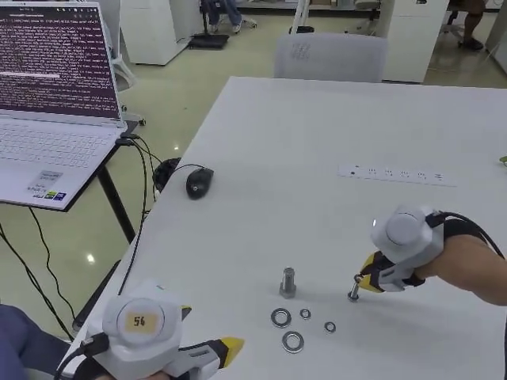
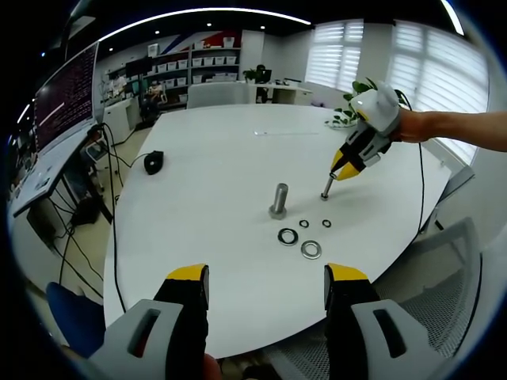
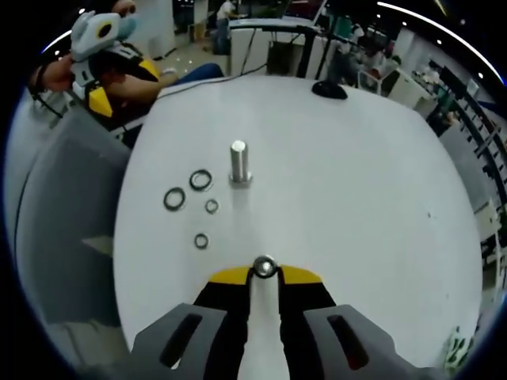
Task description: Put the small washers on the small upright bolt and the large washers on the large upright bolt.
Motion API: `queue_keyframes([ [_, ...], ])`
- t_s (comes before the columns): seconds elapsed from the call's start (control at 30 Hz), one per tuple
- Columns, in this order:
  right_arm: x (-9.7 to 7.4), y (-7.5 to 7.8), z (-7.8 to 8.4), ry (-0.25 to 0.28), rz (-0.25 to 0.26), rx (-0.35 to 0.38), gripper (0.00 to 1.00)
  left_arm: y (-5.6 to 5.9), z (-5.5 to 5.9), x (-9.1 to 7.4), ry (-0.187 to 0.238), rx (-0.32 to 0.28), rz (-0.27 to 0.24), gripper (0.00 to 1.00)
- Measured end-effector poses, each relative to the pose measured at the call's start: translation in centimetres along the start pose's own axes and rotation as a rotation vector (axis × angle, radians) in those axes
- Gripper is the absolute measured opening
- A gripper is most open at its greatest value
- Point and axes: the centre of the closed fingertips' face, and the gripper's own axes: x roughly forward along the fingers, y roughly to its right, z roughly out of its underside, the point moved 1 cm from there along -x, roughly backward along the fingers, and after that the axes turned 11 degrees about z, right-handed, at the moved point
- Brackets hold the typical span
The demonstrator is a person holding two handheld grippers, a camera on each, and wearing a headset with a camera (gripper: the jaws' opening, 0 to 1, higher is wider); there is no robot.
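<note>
White table [image 1: 333,127] bears a large bolt [image 1: 288,283]; laptop [image 1: 55,103] alongside.

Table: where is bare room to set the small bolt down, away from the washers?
Wide bare patch between the mouse, the power strip and the large bolt. Crowded just nearer than that bolt: four washers, with the right gripper shut on the small bolt beside them.

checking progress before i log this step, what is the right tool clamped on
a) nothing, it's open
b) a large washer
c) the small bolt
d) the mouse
c: the right tool is shut on the small bolt, while the four washers lie loose on the table by the large bolt.
</note>
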Motion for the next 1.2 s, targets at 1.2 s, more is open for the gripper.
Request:
queue_keyframes([
  [1.2,4.5,-1.7,2.8,-0.088,-0.048,0.039,0.14,-0.7,0.1,-0.5,-0.004,-0.004,-0.013,0.58],
])
